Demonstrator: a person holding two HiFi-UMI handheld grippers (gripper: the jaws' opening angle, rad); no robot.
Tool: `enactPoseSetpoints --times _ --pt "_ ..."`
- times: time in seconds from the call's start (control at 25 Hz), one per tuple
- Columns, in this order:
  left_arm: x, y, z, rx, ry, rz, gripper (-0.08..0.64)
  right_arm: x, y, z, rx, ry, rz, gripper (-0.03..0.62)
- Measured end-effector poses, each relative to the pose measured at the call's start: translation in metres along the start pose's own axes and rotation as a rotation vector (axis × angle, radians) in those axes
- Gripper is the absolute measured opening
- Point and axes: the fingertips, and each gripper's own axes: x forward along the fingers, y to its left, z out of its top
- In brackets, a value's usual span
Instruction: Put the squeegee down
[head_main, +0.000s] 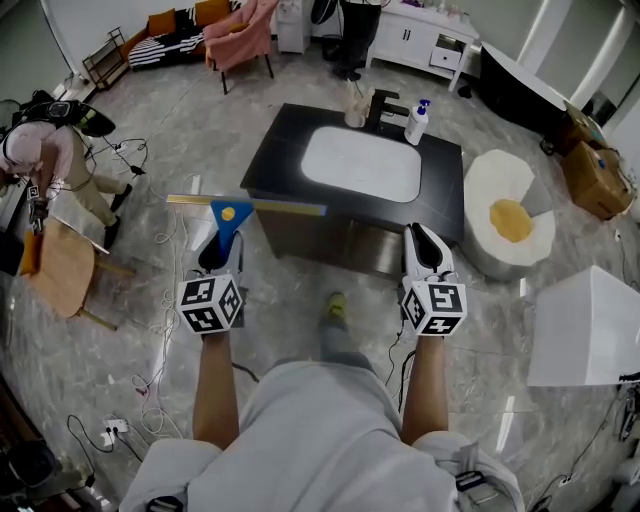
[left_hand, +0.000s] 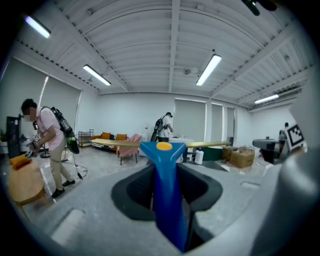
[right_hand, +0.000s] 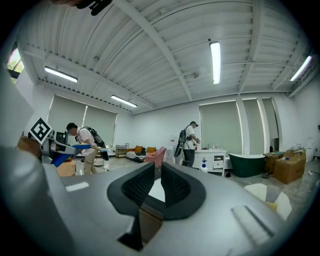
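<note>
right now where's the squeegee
Head view, left side: the squeegee is clamped in the left tongs, its blade by the near-left corner of the black sink counter.

Black counter (head_main: 280, 150) with white basin (head_main: 362, 162) — 1 spray bottle (head_main: 416, 122) and 1 black faucet (head_main: 383, 105) stand on it.

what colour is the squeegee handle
Blue, with a yellow-orange dot at its far end. The squeegee handle shows best in the left gripper view.

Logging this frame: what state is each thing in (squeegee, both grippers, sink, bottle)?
Squeegee: held in the air, blade level, not yet put down.
Left gripper: jaws shut on the blue handle.
Right gripper: jaws slightly apart, empty.
Sink basin: empty.
Spray bottle: upright on the counter.
</note>
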Motion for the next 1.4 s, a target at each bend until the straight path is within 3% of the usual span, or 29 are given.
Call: enactPoseSetpoints --times 0.48,1.08,1.4 --pt "0.110 0.016 0.016 0.005 0.017 0.008 0.129 0.102 -0.049 -0.005 0.020 0.002 0.003 0.041" --pt "0.296 0.041 0.029 -0.031 0.091 0.036 0.130 0.288 -0.129 -0.012 0.013 0.075 0.044 0.043" --pt "0.392 0.040 0.044 -0.008 0.123 0.044 0.129 0.374 -0.179 -0.011 0.025 0.082 0.063 0.043"
